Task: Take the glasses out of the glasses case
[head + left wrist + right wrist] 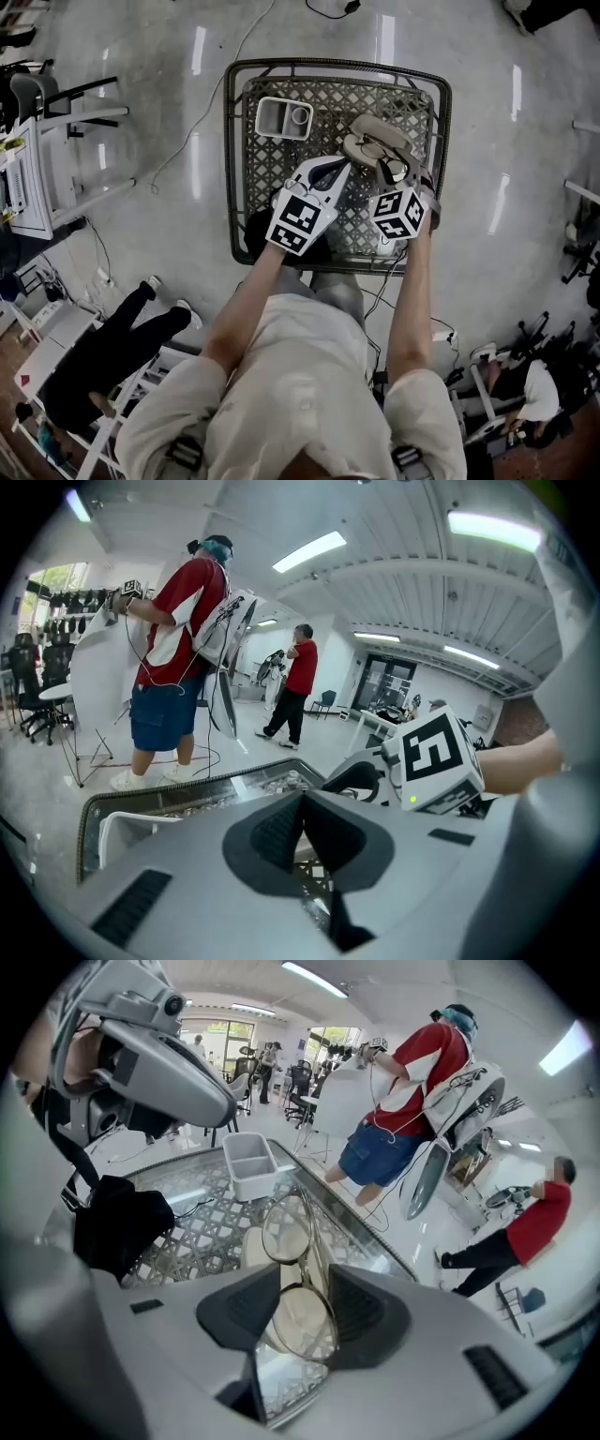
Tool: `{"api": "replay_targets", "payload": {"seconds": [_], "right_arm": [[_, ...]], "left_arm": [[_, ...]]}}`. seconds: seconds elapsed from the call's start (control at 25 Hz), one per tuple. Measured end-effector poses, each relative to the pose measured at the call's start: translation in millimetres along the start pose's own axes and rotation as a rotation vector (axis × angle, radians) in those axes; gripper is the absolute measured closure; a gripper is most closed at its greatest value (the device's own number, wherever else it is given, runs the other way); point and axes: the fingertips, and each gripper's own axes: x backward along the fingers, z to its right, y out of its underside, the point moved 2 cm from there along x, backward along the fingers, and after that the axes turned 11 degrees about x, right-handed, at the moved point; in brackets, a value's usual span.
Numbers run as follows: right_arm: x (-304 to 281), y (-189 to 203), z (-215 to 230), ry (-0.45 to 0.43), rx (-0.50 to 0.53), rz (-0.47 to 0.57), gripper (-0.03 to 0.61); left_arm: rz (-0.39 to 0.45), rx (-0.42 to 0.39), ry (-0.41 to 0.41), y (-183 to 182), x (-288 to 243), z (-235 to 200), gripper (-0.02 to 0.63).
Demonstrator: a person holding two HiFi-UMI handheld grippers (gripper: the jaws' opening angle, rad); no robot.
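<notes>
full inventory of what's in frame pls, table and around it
table: 1, dark frame, lattice top, centre
tray: 1, white, two compartments, table's far left
glasses case: 1, beige, open, table's far right
glasses: 1, thin metal frame, in right gripper
cloth: 1, black, table's near left
people in red tops: 2, standing beyond table
left gripper: 1, grey, jaws together, empty
right gripper: 1, grey, shut on glasses

Table (pixel 229 169) with white tray (pixel 283 117) far left, glasses case (pixel 380 131) far right, black cloth (pixel 255 234) near left, bare lattice between
</notes>
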Motion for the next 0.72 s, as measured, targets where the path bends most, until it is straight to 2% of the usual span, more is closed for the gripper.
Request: {"api": "replay_targets", "payload": {"seconds": [0.36,0.72], "right_arm": [[60,-19,17,0.125,-0.095,0.071,0.414],[147,-48,30,0.258,-0.214,0.197,0.416]], "left_arm": [[0.047,-0.063,0.034,-26,24,21,0.601],[0.125,-0.13,0.075,-63,69,45,0.601]]}}
